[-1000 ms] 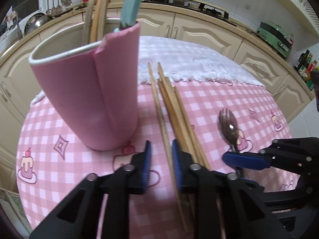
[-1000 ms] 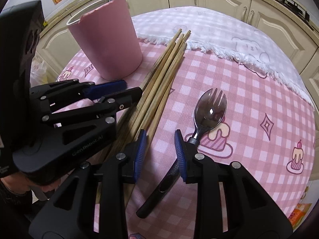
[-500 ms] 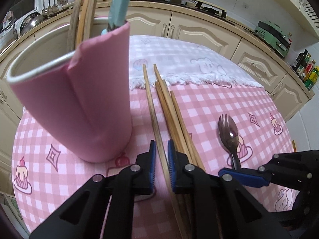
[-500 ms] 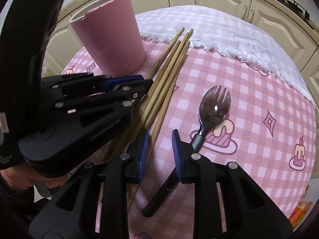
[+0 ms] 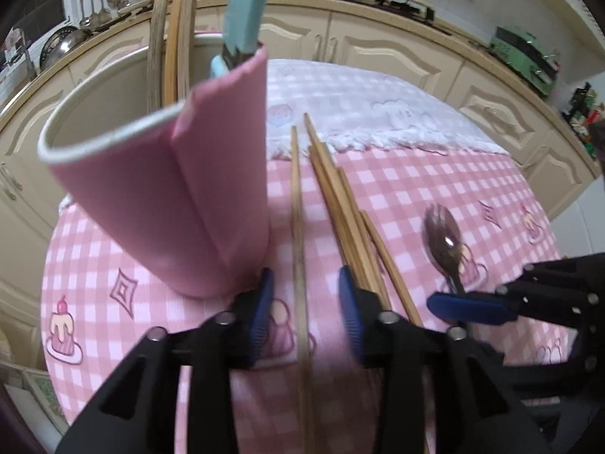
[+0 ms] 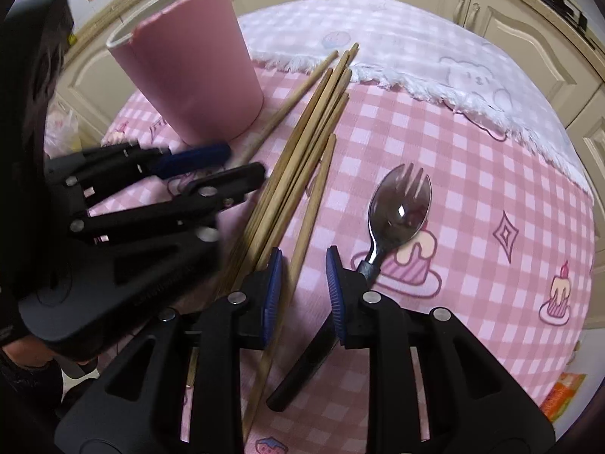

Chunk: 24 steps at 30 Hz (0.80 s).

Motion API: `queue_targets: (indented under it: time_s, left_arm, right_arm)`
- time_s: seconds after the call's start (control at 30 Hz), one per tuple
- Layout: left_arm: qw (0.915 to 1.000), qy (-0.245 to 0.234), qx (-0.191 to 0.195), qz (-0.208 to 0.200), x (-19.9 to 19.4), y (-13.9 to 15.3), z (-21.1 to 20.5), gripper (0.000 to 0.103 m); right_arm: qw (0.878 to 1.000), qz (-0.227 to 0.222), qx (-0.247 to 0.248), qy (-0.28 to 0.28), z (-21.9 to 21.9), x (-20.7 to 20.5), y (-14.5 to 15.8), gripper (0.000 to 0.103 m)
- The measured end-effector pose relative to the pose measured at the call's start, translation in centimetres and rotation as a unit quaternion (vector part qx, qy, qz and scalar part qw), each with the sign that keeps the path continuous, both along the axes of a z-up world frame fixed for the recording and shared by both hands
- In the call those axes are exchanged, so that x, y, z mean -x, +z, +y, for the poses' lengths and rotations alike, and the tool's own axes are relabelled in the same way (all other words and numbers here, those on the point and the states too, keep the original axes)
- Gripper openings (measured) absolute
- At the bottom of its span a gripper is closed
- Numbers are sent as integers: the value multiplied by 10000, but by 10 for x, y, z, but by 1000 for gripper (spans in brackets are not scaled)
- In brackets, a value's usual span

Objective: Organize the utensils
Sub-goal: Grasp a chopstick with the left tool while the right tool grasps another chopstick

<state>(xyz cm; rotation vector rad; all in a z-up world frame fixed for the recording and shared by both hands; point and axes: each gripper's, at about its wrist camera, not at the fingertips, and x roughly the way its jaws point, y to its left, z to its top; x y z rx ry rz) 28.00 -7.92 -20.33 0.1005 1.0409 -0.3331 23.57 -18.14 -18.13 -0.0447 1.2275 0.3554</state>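
Observation:
A pink cup (image 5: pixel 151 196) (image 6: pixel 196 75) stands on the checked tablecloth and holds wooden chopsticks and a teal-handled utensil. My left gripper (image 5: pixel 304 302) (image 6: pixel 227 168) is just in front of it. Its jaws are opening around one chopstick (image 5: pixel 298 257) (image 6: pixel 287 109), which lies on the cloth without touching the pads. To the right lies a bundle of chopsticks (image 5: pixel 348 219) (image 6: pixel 302 151). My right gripper (image 6: pixel 303 295) (image 5: pixel 469 306) hovers open over another loose chopstick (image 6: pixel 314 196). A metal spork (image 6: pixel 401 204) (image 5: pixel 444 238) lies right of it, its black handle running under the right finger.
A white fringed cloth (image 6: pixel 416 49) covers the far part of the round table (image 6: pixel 491 174). Cream kitchen cabinets (image 5: pixel 378 49) curve around behind it. The table's edge drops off at the right, with an orange packet (image 6: pixel 563 397) below on the floor.
The left jaws, nearly shut around the single chopstick half a second ago, have spread apart. The right gripper has barely moved and keeps about the same gap.

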Motion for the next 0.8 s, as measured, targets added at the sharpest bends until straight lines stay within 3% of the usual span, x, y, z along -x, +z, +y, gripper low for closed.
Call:
queue_targets:
  time_s: [0.13, 0.2, 0.27, 0.5, 0.63, 0.73, 0.8]
  left_arm:
    - [9999, 72, 3, 118, -9, -1, -1, 36]
    - [9999, 110, -93, 80, -11, -1, -1, 13]
    - [9999, 106, -75, 71, -12, -3, 1, 7]
    - [9998, 17, 109, 179, 0, -2, 8, 8]
    - [9999, -94, -9, 118, -7, -2, 2, 9]
    - [9999, -142, -13, 57, -4, -2, 2, 6]
    - [9999, -117, 98, 67, 1, -2, 6, 5]
  right_arm:
    - [9997, 237, 70, -56, 1, -11, 1, 22]
    - [9996, 241, 83, -146, 1, -15, 1, 20]
    - [9995, 192, 155, -190, 4, -19, 2, 15]
    - [9992, 152, 173, -318, 4, -32, 2, 11]
    - [9993, -31, 314, -200, 10, -40, 0, 10]
    - [9996, -96, 34, -265, 2, -36, -1, 7]
    - [9983, -148, -404, -402, -9, -30, 3, 6]
